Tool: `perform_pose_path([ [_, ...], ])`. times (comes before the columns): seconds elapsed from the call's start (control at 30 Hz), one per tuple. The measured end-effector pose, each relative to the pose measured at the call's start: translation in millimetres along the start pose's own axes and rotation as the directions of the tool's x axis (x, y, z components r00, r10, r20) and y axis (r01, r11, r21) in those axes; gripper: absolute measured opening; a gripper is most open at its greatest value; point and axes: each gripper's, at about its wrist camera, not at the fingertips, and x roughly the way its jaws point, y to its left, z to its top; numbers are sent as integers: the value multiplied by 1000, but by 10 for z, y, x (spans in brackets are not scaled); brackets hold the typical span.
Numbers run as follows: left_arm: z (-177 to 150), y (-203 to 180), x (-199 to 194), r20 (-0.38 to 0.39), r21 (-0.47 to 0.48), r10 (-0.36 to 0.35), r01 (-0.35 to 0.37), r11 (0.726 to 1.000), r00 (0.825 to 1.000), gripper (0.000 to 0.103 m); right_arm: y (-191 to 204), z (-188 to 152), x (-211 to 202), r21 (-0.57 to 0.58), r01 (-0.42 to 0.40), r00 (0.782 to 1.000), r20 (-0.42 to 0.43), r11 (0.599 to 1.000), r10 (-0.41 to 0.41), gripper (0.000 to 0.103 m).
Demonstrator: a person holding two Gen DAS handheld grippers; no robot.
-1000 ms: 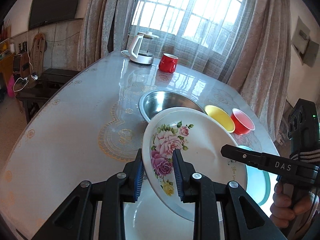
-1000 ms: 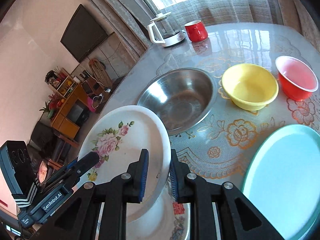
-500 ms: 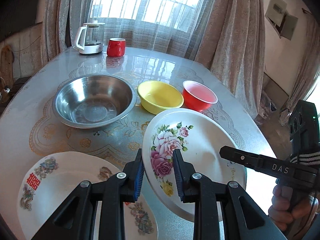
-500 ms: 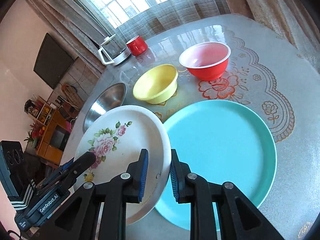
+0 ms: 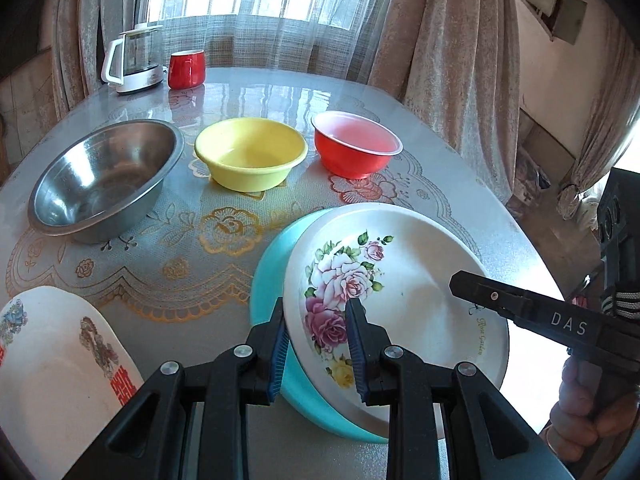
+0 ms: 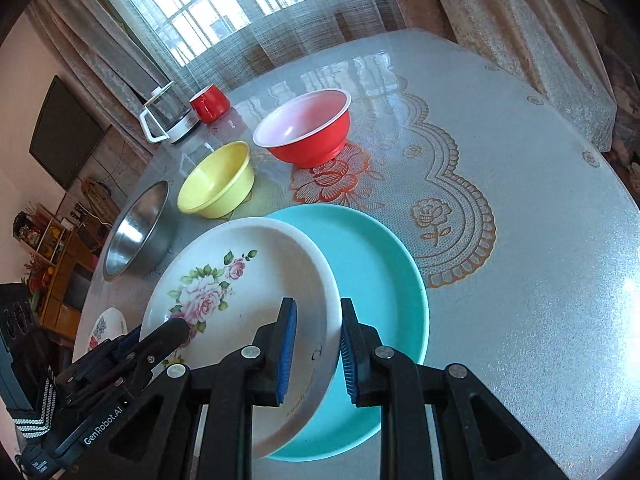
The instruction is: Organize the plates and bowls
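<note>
A white plate with a pink rose print (image 5: 404,280) (image 6: 240,280) hangs tilted just over a teal plate (image 5: 268,264) (image 6: 380,268) on the table. My left gripper (image 5: 316,344) is shut on the rose plate's near left rim. My right gripper (image 6: 316,344) is shut on its opposite rim. Each gripper shows in the other's view, the right gripper (image 5: 520,308) and the left gripper (image 6: 132,356). Behind stand a steel bowl (image 5: 100,180) (image 6: 136,228), a yellow bowl (image 5: 250,152) (image 6: 218,180) and a red bowl (image 5: 356,144) (image 6: 308,128). Another white plate with red print (image 5: 56,364) (image 6: 104,328) lies at the left.
A glass kettle (image 5: 132,56) (image 6: 168,116) and a red mug (image 5: 186,68) (image 6: 210,102) stand at the table's far end by the curtained window. The table (image 6: 520,240) has a lace-patterned cover and drops off at the right. A person's hand (image 5: 580,412) holds the right gripper.
Both grippers have carried the rose plate to the right, from above the red-print plate, past the steel bowl, to over the teal plate, and a little lower. The grips have not changed.
</note>
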Motion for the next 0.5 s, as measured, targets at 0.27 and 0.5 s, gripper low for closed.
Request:
perform_pose_path([
  [0.27, -52, -42, 208, -39, 6, 44, -44, 999, 998, 27, -117, -6, 182, -32, 44, 998, -34, 999, -45, 22],
  [0.5, -63, -72, 322, -48, 28, 86, -84, 996, 995, 27, -84, -2, 267, -82, 72, 997, -12, 994, -73, 26],
])
